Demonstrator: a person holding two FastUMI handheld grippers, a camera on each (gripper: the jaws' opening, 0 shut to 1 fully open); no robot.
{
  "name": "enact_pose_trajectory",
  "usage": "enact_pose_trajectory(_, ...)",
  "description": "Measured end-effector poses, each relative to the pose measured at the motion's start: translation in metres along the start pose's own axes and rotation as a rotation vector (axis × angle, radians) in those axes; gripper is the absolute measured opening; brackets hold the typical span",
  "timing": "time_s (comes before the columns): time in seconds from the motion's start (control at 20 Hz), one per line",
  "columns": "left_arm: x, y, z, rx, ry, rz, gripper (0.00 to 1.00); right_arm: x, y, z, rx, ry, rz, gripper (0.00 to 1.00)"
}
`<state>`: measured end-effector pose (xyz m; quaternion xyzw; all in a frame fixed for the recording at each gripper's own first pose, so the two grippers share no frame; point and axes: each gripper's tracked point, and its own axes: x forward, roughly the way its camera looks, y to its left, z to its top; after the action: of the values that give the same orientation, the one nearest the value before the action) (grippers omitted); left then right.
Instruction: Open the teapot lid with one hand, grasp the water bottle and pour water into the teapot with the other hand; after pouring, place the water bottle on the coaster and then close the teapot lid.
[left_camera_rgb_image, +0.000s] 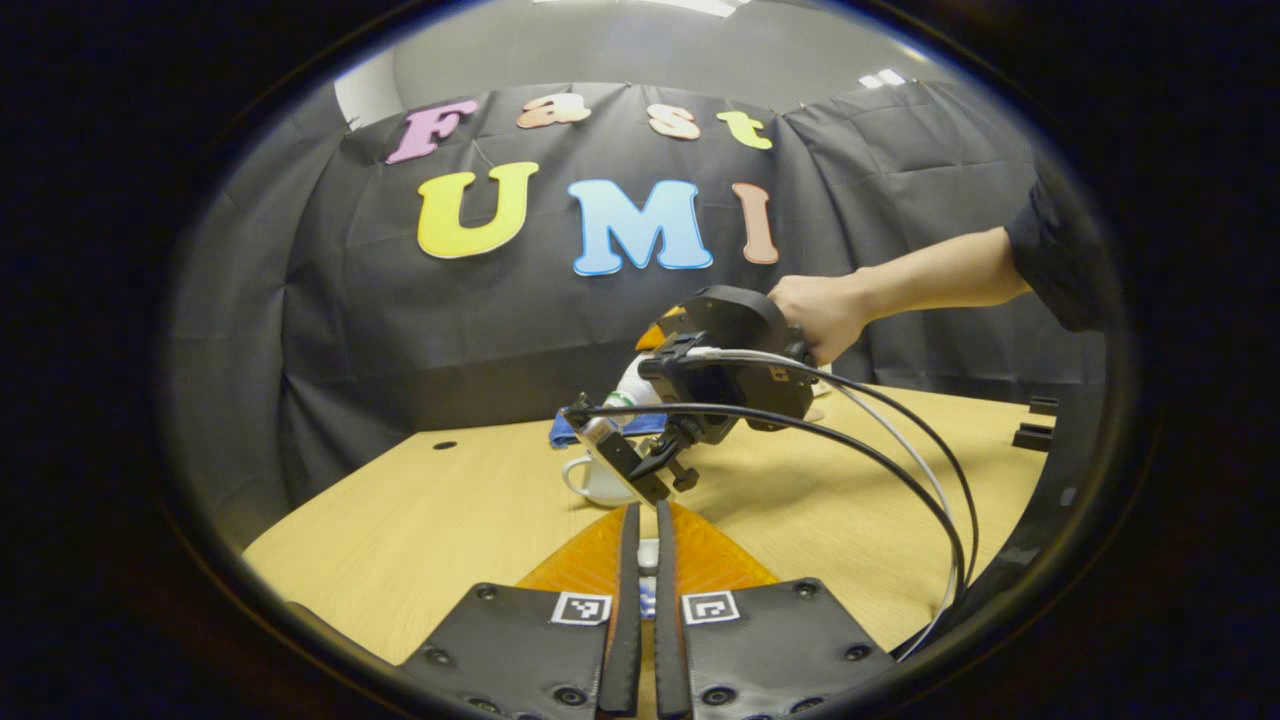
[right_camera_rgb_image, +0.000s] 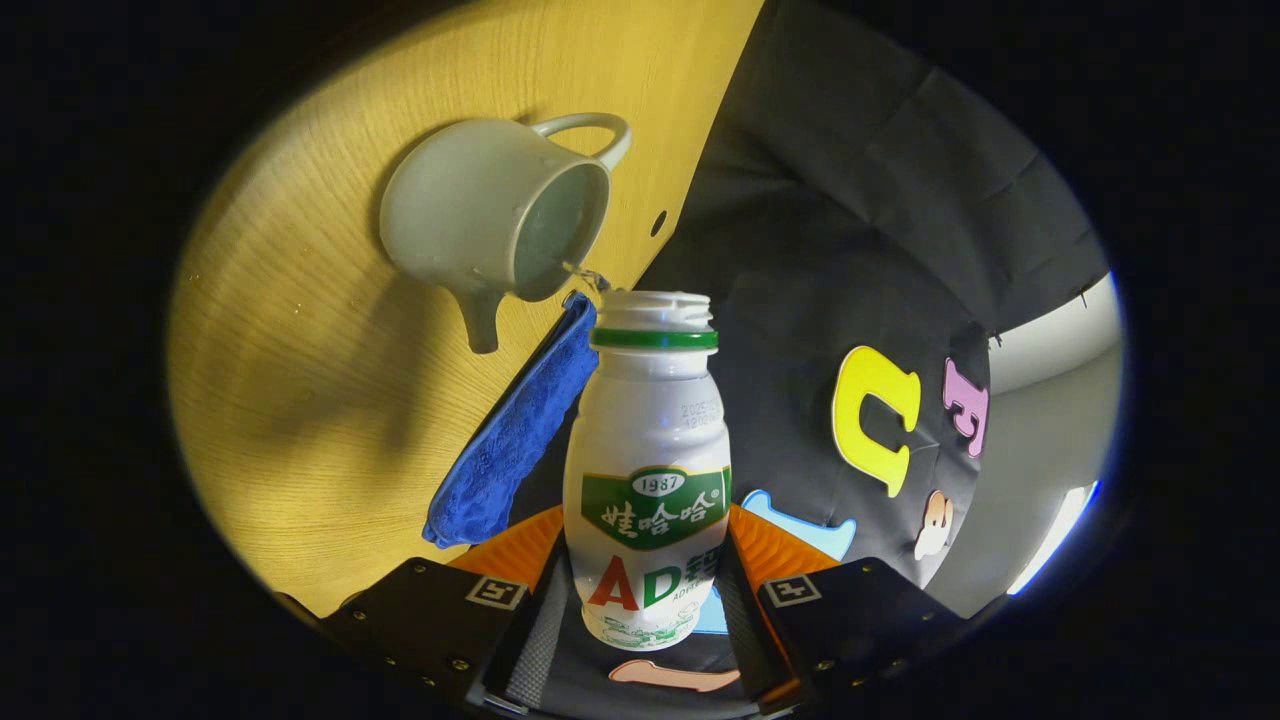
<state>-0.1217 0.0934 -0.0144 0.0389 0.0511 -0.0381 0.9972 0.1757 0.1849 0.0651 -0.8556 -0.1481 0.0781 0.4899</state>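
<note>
Pour underway: right gripper (right_camera_rgb_image: 640, 610) clamps tilted white plastic bottle (right_camera_rgb_image: 648, 470), water trickling into lidless white ceramic teapot (right_camera_rgb_image: 480, 220); blue cloth coaster (right_camera_rgb_image: 515, 430) beside teapot; left gripper (left_camera_rgb_image: 647, 600) pinched nearly closed on something small, presumably the lid; coaster placement, relidding remain.

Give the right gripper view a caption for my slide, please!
Right gripper tips the water bottle toward the open teapot.

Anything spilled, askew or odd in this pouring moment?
Nothing stands out. The white plastic bottle is tipped on purpose in the right gripper, a thin stream of water entering the open white ceramic teapot. No puddle shows on the wooden table.
</note>
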Motion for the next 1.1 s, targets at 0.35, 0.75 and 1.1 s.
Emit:
enact_pose_trajectory(0.35, -0.002, 0.001, -0.001, 0.007, 0.004, -0.001, 0.17, -0.006, -0.001, 0.005, -0.059, -0.018, -0.018, 0.71)
enact_pose_trajectory(0.75, -0.002, -0.001, -0.004, 0.002, 0.012, -0.006, 0.16, -0.008, 0.001, 0.015, -0.116, -0.031, -0.043, 0.71)
enact_pose_trajectory(1.1, -0.002, -0.003, -0.002, 0.003, 0.006, -0.010, 0.17, -0.007, 0.002, 0.022, -0.095, -0.043, -0.043, 0.71)
